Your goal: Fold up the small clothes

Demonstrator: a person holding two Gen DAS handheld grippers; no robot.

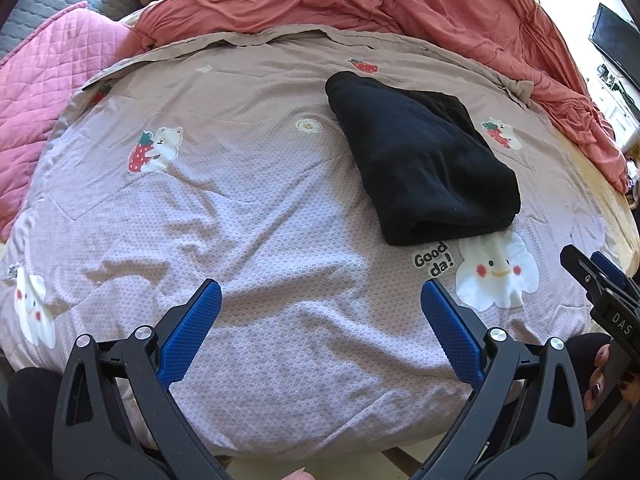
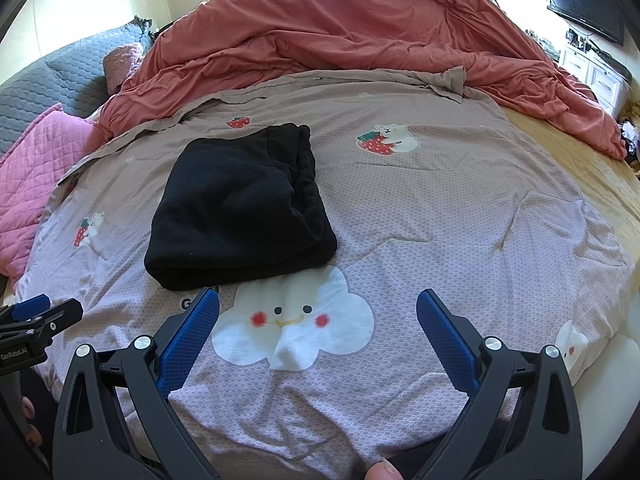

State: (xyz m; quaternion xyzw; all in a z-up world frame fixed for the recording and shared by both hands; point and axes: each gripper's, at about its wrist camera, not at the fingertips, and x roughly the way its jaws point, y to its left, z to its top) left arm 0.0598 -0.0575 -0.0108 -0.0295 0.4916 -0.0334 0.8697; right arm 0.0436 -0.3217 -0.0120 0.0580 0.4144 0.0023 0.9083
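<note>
The black garment (image 2: 240, 204) lies already folded into a thick, compact packet on the bed, on top of a lilac quilt (image 2: 440, 240) printed with bears, strawberries and a smiling white cloud (image 2: 296, 320). It seems to be a soft fleece piece, perhaps small trousers, because a gathered band shows along its right edge in the right wrist view; I cannot say this for sure.

The relation that matters: the packet is in front of both grippers, beyond their tips, and neither one touches it. From the right gripper (image 2: 318, 304) it lies ahead and to the left, with its rounded fold edge just beyond the left fingertip. From the left gripper (image 1: 321, 296) it lies ahead and to the right, a little further. So the right gripper looks nearer. The long axis of the packet runs away from the person, toward the far side of the bed, slightly slanted.

Both grippers are spread wide and hold nothing; their blue pads (image 1: 192, 332) hang above the bare quilt. In the left wrist view the right gripper appears at the right border.

I judge that the folding of this piece is nearly or fully finished, and any further move would need a reach forward over the fold edge.

Behind the quilt a rumpled coral duvet (image 2: 360, 28) is heaped. A pink quilted pillow (image 2: 36, 160) and a grey one (image 2: 68, 72) lie at the left. A dark screen (image 2: 580, 0) hangs on the wall at the right, above white drawers (image 2: 596, 72).
</note>
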